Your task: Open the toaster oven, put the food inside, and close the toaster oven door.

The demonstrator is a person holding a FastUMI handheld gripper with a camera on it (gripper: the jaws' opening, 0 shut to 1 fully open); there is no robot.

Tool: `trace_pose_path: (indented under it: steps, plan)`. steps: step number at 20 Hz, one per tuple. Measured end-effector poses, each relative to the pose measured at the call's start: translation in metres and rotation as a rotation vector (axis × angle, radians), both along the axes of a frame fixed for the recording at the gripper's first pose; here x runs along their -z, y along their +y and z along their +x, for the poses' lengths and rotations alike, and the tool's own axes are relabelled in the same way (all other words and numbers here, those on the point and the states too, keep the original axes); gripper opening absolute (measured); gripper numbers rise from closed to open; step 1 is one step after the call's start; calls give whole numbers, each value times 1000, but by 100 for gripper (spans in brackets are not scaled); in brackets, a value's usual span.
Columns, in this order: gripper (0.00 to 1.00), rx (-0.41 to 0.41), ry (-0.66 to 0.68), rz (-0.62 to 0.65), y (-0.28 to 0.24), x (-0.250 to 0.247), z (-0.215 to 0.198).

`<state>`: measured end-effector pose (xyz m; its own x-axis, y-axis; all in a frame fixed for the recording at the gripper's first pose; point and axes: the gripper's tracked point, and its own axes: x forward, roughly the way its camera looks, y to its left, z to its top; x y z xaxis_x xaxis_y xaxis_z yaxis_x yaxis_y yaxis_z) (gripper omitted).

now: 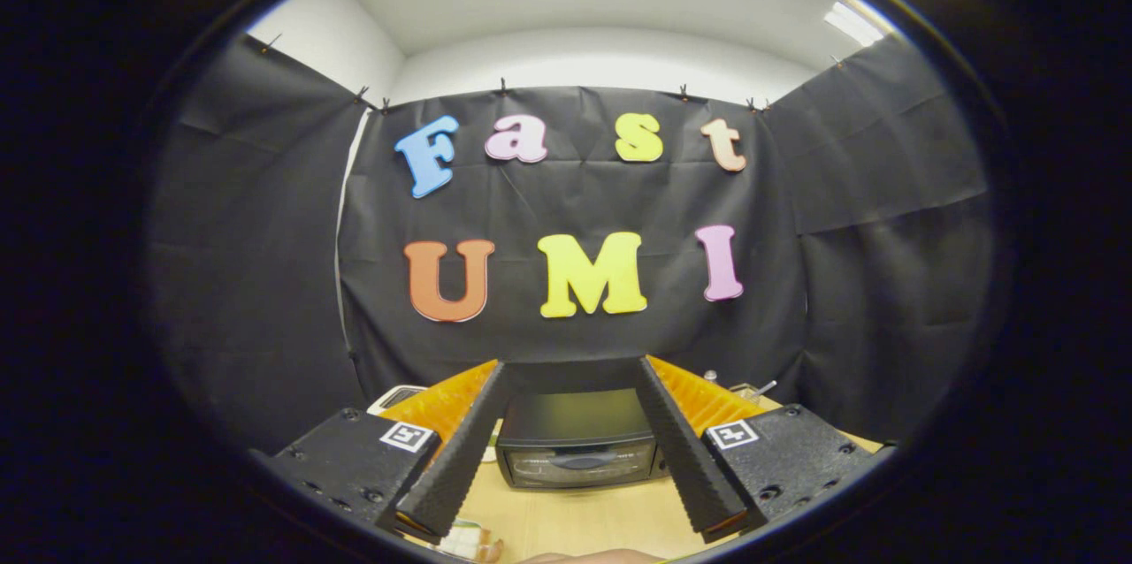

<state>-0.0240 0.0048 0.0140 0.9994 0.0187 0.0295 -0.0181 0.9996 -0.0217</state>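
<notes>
The black boxy toaster oven (577, 440) is seen on the light wooden table (584, 520), door shut, front facing the tongs (572, 362), which are held apart, empty, above it.

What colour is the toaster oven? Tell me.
Black, with a dark glass door; the toaster oven shows in the gripper view, beyond the open gripper.

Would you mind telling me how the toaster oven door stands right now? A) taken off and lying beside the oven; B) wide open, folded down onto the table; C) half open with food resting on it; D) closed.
D: the toaster oven, seen beyond and between the open fingers of the hand-held gripper, has its glass door upright and flush with the front, handle facing us.
</notes>
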Motion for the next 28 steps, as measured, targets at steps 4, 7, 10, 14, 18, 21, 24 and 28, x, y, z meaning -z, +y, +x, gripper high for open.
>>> trace_pose_path:
  steps: [4, 7, 10, 14, 18, 21, 24, 28]
  plan:
    - [97, -32, 8, 1, 9, 4, -6]
    - [97, -25, 25, 14, 6, 9, 0]
    - [95, -7, 70, 28, 1, 25, 20]
    - [95, 33, 144, 7, -13, 61, 64]
    - [95, 38, 238, -1, -24, 110, 114]
    - [95, 52, 299, -2, -34, 144, 146]
    - [95, 56, 358, -8, -38, 178, 169]
    - [96, 51, 412, -46, -40, 218, 186]
